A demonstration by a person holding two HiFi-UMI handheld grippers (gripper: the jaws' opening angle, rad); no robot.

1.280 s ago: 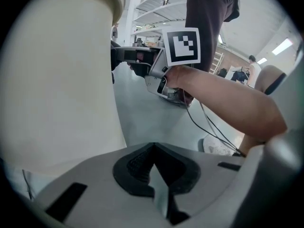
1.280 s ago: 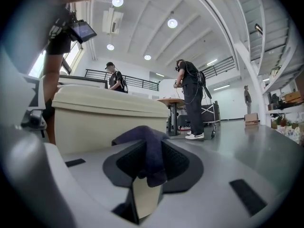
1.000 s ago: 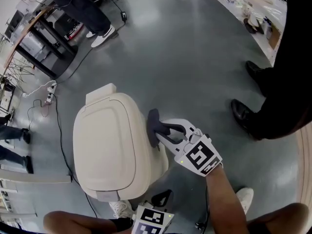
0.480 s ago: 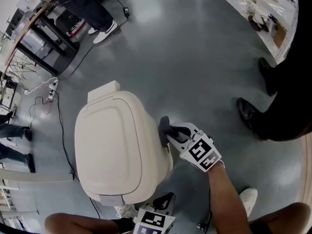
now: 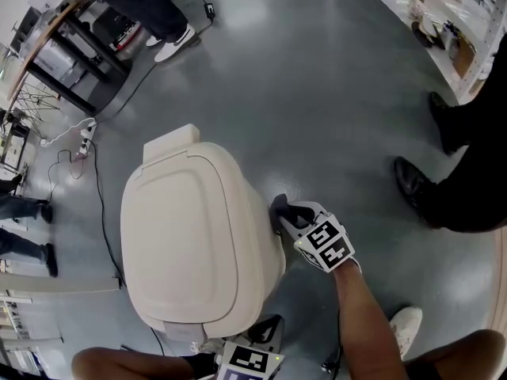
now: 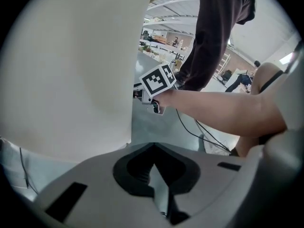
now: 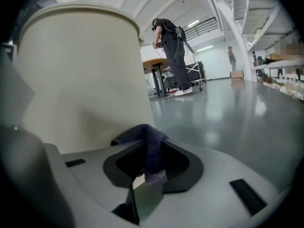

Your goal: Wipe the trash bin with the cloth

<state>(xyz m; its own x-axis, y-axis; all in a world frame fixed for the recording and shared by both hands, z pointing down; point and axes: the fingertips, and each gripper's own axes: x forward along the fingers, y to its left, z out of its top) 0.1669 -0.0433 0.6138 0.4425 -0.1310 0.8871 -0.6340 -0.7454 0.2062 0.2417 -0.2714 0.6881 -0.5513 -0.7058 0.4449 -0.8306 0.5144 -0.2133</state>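
A cream trash bin with its lid closed stands on the grey floor. My right gripper is shut on a dark grey cloth, which it presses against the bin's right side below the lid's rim. In the right gripper view the cloth is pinched between the jaws, with the bin's wall close on the left. My left gripper hangs low by the bin's near side. In the left gripper view it is shut with nothing in it, beside the bin wall.
A person in black shoes stands close on the right. Another person in white sneakers stands at the far left by a round table. A cable and power strip lie left of the bin. Cluttered shelves line the upper right.
My right gripper has slid the cloth along the bin's right side, toward me and to the right in the head view. The left gripper has stayed at the bin's near side.
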